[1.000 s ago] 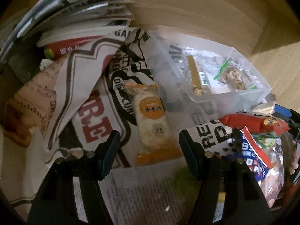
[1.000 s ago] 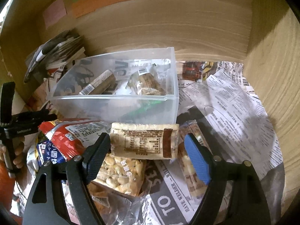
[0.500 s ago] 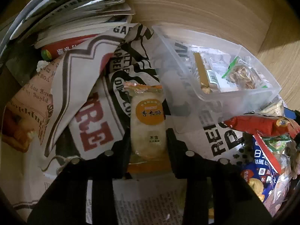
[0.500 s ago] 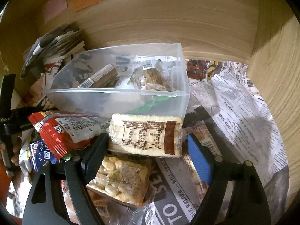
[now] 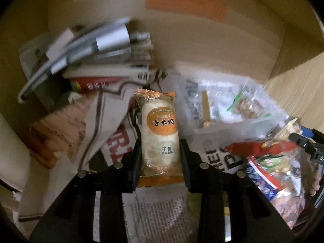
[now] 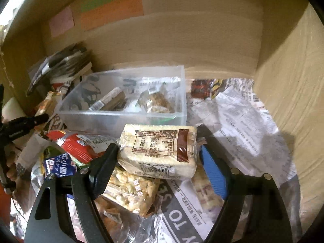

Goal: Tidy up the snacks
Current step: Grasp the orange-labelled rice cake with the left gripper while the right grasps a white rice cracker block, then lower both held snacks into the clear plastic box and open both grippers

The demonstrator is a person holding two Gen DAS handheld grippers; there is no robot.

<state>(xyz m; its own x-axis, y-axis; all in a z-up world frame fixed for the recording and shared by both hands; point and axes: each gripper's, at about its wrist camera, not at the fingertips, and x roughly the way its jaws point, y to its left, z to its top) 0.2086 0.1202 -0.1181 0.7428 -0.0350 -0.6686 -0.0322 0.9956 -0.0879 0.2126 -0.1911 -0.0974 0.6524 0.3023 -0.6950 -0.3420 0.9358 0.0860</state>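
Note:
My left gripper (image 5: 160, 151) is shut on an orange-and-white rice cracker packet (image 5: 159, 133) and holds it lifted above the newspaper. A clear plastic bin (image 5: 232, 109) with a few snacks in it stands to its right, and it also shows in the right wrist view (image 6: 125, 117). My right gripper (image 6: 158, 158) stands around a pale rice cake bar (image 6: 160, 151) with a brown label. The bar looks pinched between the black and blue fingers and raised over the snack pile. A peanut bar (image 6: 131, 192) lies beneath it.
A stack of papers and magazines (image 5: 97, 60) fills the back left corner. A red packet (image 6: 79, 143) and a blue packet (image 6: 58, 166) lie in the pile at the left. Newspaper (image 6: 243, 125) covers the floor. Wooden walls (image 6: 293, 81) close in behind and right.
My left gripper closed on the rice cracker packet and lifted it off the newspaper. My right gripper narrowed onto the rice cake bar and rose a little.

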